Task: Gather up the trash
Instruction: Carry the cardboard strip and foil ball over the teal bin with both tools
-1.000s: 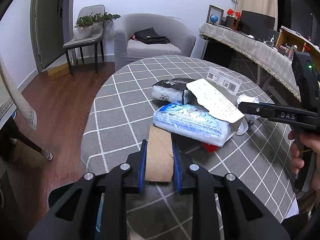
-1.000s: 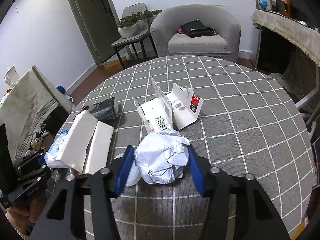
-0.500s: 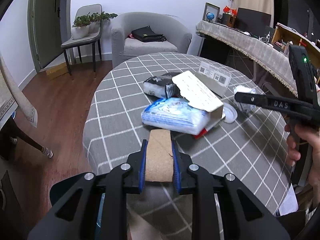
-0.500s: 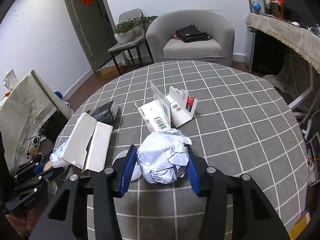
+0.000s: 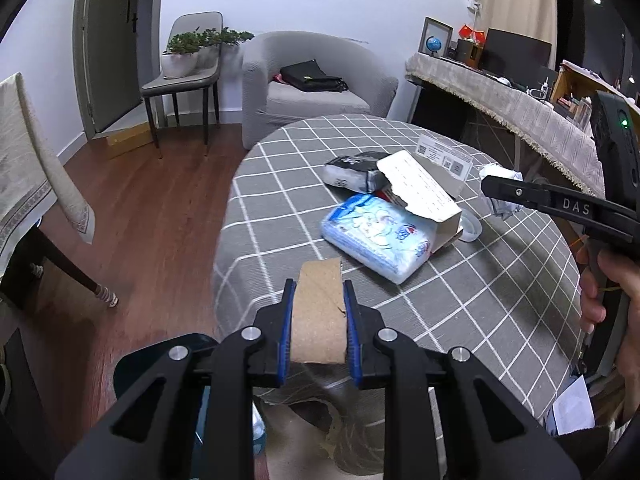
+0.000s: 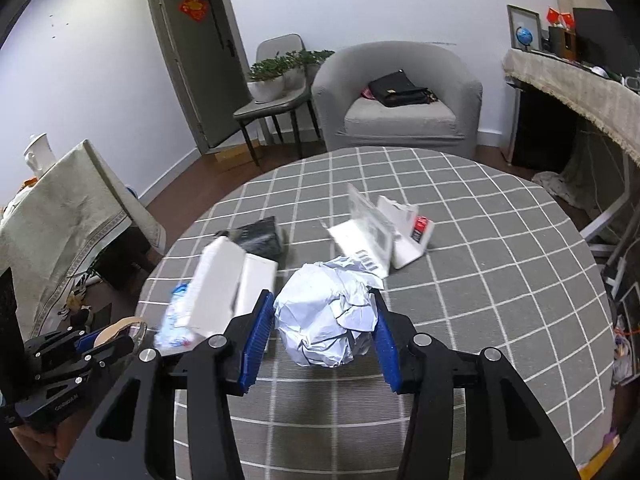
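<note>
My left gripper (image 5: 318,304) is shut on a brown cardboard tube (image 5: 319,312) and holds it above the near edge of the round table (image 5: 280,216). My right gripper (image 6: 325,320) is shut on a crumpled white paper ball (image 6: 326,318), lifted above the table. Still on the table are a blue tissue pack (image 5: 376,240), a torn white carton (image 5: 420,188), a black-and-white packet (image 5: 352,170) and an opened white box (image 6: 384,232). The right gripper shows from the side in the left wrist view (image 5: 560,208).
A dark bin with a bottle inside (image 5: 160,368) sits on the floor under my left gripper. A cloth-covered table (image 6: 68,216) stands at the left. A grey armchair (image 6: 400,104), a chair with plants (image 5: 188,68) and a long counter (image 5: 520,112) stand beyond.
Both grippers have pulled back and risen with their loads. The paper ball has left the table top. The left gripper with the tube has moved back over the table's near edge.
</note>
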Demonstrator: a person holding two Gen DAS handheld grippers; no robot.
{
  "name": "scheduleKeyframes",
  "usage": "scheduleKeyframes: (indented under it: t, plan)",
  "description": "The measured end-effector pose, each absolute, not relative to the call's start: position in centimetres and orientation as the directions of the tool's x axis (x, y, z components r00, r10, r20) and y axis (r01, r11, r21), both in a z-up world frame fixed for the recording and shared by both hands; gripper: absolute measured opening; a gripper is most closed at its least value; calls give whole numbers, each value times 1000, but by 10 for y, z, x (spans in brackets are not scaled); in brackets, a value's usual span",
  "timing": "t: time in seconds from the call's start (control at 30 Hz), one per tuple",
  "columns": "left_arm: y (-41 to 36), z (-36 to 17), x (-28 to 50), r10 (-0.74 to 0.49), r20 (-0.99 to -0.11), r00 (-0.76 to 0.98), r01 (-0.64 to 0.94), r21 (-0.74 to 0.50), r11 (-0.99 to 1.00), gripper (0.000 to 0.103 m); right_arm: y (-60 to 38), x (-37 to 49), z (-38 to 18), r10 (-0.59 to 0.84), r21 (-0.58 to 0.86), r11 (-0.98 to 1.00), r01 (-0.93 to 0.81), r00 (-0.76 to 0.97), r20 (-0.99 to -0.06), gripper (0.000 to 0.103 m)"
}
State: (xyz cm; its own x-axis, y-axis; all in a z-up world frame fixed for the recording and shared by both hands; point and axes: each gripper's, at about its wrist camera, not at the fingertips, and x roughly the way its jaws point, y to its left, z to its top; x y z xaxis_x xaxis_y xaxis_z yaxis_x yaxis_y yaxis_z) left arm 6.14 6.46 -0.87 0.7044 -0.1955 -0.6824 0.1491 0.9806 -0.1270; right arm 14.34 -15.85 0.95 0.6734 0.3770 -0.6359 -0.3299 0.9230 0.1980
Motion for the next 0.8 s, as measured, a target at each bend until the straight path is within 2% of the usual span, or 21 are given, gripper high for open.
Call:
scheduleKeyframes:
  t: [0.47, 0.8]
  plan:
    - [101, -2, 54, -127, -671, 731, 58, -124, 991, 24, -116, 129, 32, 460, 189, 879, -438, 669, -584, 48]
    - [140, -23, 47, -78, -720, 689, -13, -120, 993, 24, -68, 121, 38, 537, 198, 826, -527, 633, -557, 48]
